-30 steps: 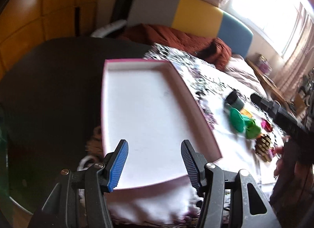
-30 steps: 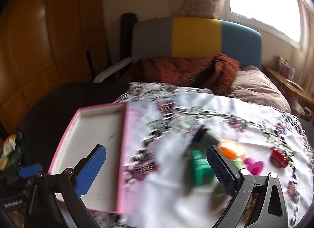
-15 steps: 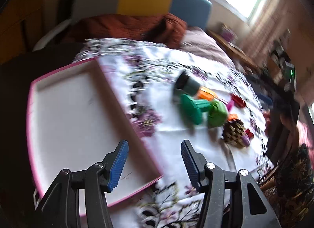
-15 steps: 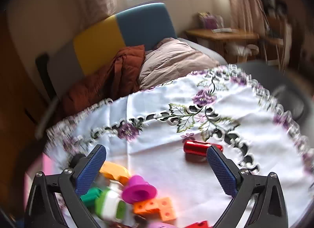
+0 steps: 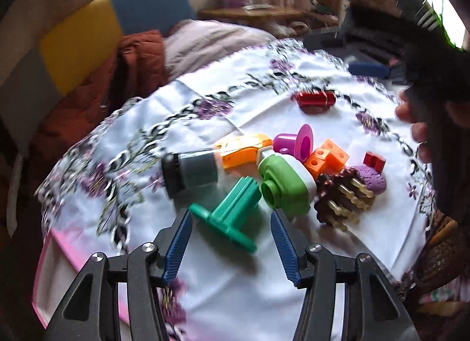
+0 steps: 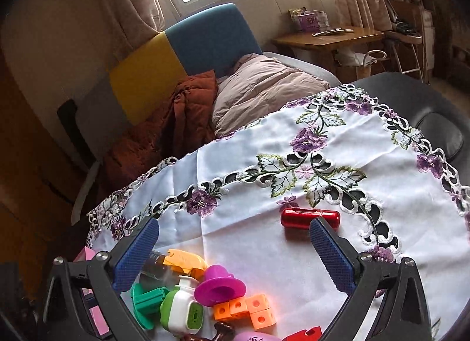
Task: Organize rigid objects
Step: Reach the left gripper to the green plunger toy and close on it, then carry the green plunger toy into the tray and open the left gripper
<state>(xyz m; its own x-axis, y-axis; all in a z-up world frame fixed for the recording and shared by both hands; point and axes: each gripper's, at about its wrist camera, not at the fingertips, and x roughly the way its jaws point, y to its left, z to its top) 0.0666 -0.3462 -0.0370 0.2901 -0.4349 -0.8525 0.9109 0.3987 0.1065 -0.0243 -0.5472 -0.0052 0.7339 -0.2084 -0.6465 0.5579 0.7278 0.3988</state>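
Left gripper: I am holding its jaws apart with nothing clamped; the pads are touching no toy.
Green spool piece: it is lying on its side just ahead of my left fingertips, its flat flange reaching in between them.
Green-and-white block: it is sitting just past my left gripper's right-hand finger, touching the spool piece.
Toy pile: the grey cylinder, orange piece, magenta cup and orange cubes are crowding together further ahead.
Right gripper: I am keeping it spread wide and empty over the embroidered cloth.
Red cylinder: it is lying alone, partly behind my right gripper's right-hand fingertip.
Pink tray: its edge is showing off to the left of my left gripper.
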